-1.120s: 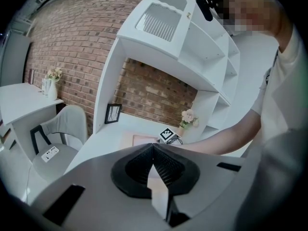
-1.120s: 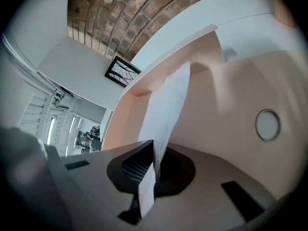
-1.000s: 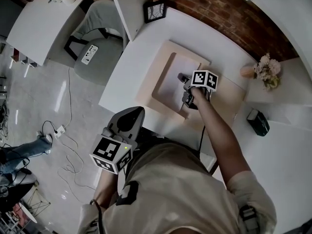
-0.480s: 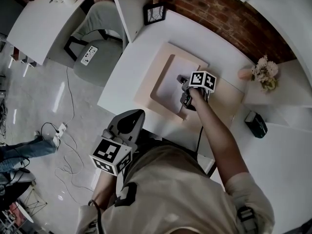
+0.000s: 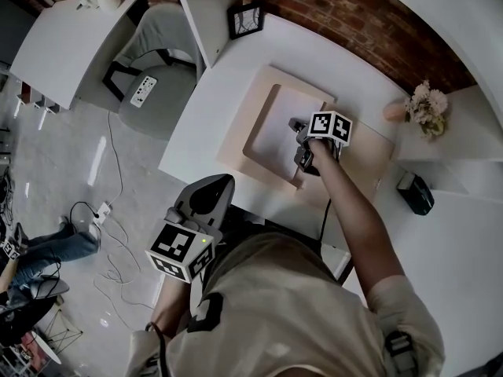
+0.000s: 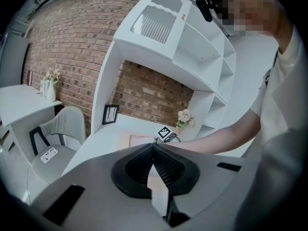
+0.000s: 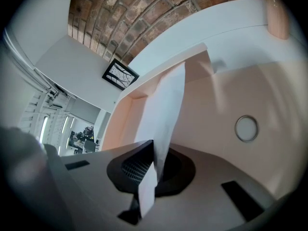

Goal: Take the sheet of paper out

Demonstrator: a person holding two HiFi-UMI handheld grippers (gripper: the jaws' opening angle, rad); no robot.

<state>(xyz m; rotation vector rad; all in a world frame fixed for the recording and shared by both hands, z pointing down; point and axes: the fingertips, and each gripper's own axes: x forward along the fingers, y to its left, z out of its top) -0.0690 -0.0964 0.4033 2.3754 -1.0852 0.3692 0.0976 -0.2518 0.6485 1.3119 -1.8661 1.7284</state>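
Setup here is a smooth white desk [image 5: 208, 124] up against a brick wall [image 5: 354, 14]. Lying flat mid-desk is a pale peach flat square case [image 5: 253, 100], opened out. At its 12 o'clock stands a small black-framed picture [image 5: 245, 20], near the wall. At 3 o'clock there's a pale flower bouquet in a pinkish vase [image 5: 427, 110].

The tabletop [image 5: 200, 124] is viewed from overhead, steeply downward, in the head view. In the left gripper view it is looked across from low and farther back, toward the brick wall [image 6: 72, 42]. The right gripper view is set close over the folder [image 7: 216, 109]. The framed picture [image 5: 245, 20] is shared by all three.
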